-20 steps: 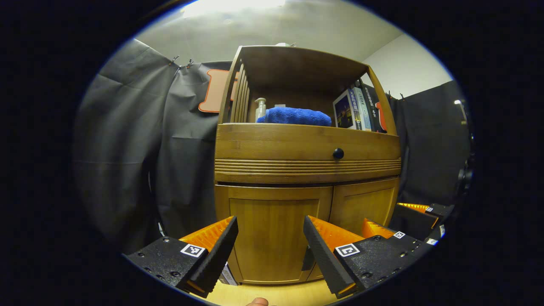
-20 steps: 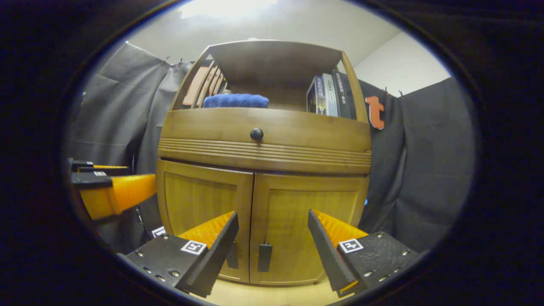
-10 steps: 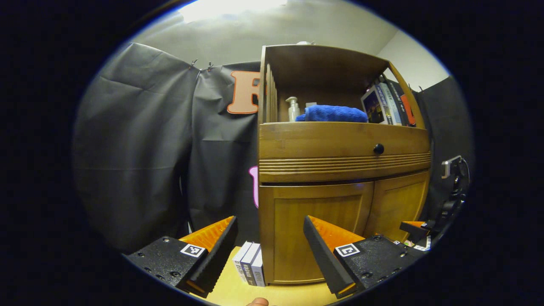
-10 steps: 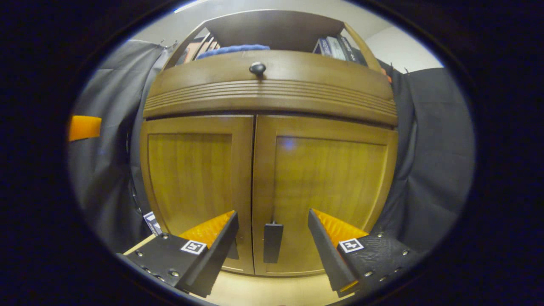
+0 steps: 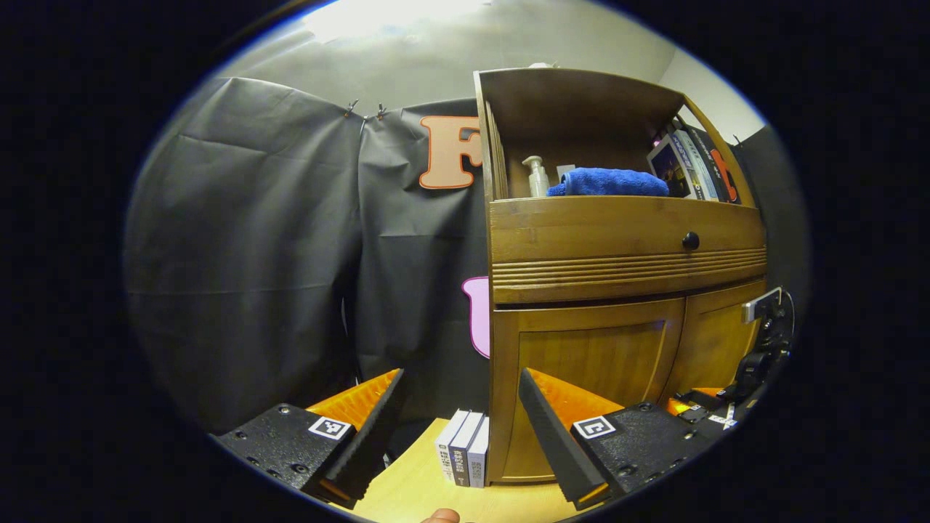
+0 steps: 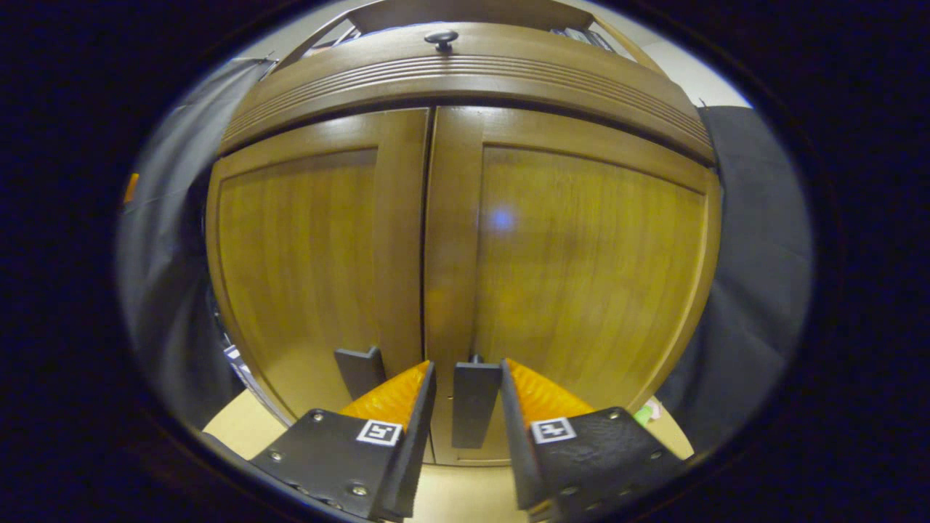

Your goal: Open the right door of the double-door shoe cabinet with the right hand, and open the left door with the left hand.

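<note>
I begin at the left. My left gripper (image 5: 461,407) has its fingers spread wide and holds nothing; it hangs in front of the cabinet's left corner. Between its fingers, at about 6 o'clock in the left gripper view, a few small books (image 5: 465,456) stand on the light floor just beside the shoe cabinet (image 5: 625,240). The left door (image 5: 592,378) lies at 4 o'clock in that view and is closed. At 3 o'clock, near the edge, I see part of the other gripper's body in front of the right door.

In the right gripper view both doors are close to the lens and closed, with the dark seam between them running from 12 to 6 o'clock. The left door's handle (image 6: 360,370) sits at 7 o'clock, free. My right gripper (image 6: 468,396) has its fingers drawn close around the right door's handle (image 6: 476,403), at 6 o'clock. A thin gap seems to remain at each side, so I cannot tell if the pads already press on it.

I judge that the step in hand is the grasp of the right handle. The next move calls for closing firmly, then pulling outward in an arc about the hinge at the right edge.
</note>
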Demonstrator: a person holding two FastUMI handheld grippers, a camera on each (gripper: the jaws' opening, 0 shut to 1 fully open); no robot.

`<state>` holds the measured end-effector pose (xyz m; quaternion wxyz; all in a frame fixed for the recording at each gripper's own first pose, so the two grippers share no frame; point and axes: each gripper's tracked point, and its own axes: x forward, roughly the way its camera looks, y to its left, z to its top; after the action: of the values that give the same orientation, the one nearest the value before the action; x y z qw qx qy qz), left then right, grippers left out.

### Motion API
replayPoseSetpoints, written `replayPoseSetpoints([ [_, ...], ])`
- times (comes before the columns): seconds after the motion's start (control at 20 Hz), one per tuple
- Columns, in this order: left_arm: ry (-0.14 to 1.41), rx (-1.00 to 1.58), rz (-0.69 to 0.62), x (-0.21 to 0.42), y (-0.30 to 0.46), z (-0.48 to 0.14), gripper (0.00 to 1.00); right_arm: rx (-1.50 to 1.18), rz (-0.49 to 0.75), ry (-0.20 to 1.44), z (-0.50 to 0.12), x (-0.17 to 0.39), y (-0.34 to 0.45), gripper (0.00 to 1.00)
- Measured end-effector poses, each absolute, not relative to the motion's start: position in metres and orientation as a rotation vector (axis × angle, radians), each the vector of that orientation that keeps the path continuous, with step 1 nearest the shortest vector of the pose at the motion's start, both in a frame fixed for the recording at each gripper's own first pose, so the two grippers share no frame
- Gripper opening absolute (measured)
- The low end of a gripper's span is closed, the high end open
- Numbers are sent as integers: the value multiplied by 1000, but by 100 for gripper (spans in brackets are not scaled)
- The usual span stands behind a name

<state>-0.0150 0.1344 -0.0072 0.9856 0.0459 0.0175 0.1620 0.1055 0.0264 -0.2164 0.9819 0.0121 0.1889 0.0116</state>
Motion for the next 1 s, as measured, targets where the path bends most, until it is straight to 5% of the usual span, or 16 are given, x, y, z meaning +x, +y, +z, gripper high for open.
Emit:
replayPoseSetpoints([
  [0.3,42,77,323,-18,132,-9,92,52,38,413,-220,105,25,27],
  [1.0,57,69,206,-30,76,-14,92,83,54,414,-215,102,21,27],
])
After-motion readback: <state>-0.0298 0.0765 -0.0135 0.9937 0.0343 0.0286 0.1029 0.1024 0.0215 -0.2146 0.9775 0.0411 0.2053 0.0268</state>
